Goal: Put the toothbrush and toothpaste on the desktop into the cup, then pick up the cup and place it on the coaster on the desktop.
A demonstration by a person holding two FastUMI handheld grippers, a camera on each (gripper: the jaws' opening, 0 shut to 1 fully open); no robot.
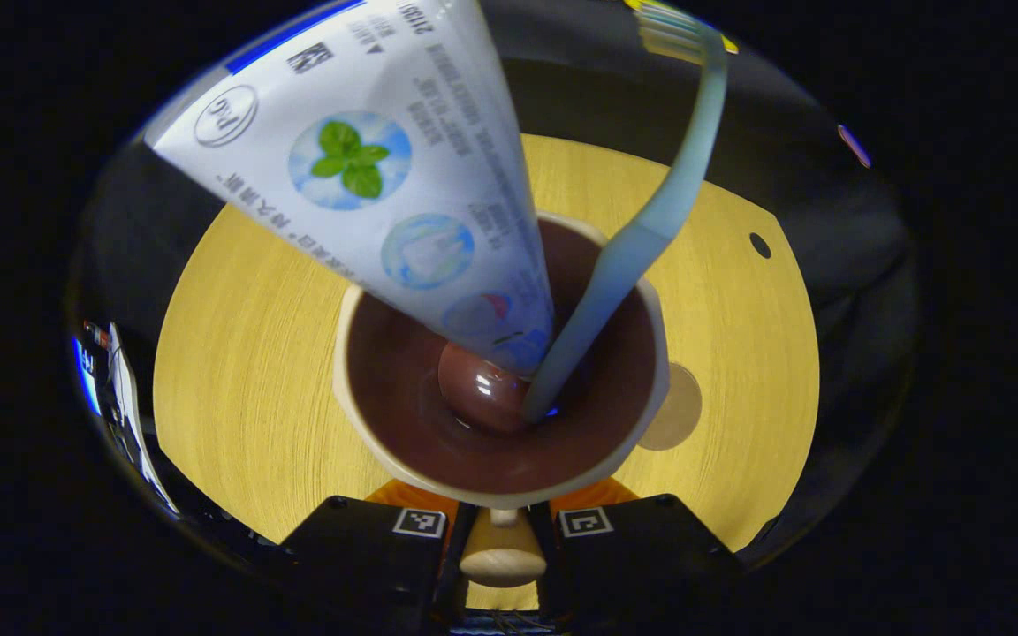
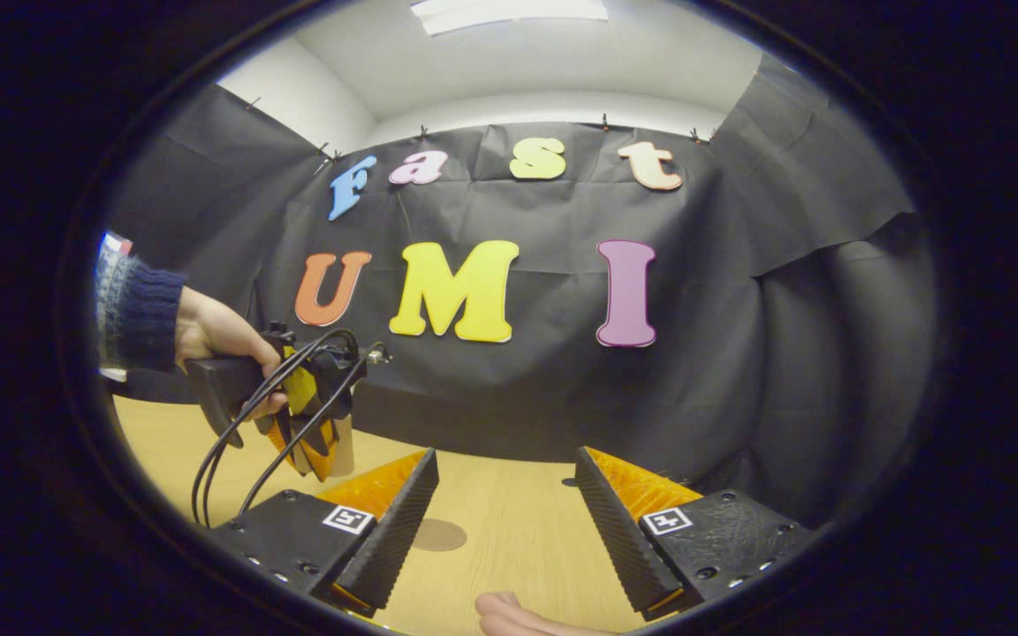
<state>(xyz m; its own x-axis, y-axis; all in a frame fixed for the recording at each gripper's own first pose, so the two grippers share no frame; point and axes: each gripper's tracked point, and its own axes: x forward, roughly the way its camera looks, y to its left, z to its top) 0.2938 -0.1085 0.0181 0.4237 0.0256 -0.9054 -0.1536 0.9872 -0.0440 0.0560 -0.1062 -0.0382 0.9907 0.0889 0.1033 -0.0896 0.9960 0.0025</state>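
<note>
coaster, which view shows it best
The right gripper view: the coaster lies whole and bare on the desktop, seen between the right claw fingers. In the left gripper view the cup hides part of it.

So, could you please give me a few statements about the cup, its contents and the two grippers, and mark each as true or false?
1. The toothpaste and the toothbrush both stand in the cup. True.
2. The cup sits on the coaster. False: the coaster lies bare on the desktop beside the cup.
3. The left gripper is closed on the cup's handle. True.
4. The right gripper holds the toothbrush. False: its fingers are spread with nothing between them.
</note>
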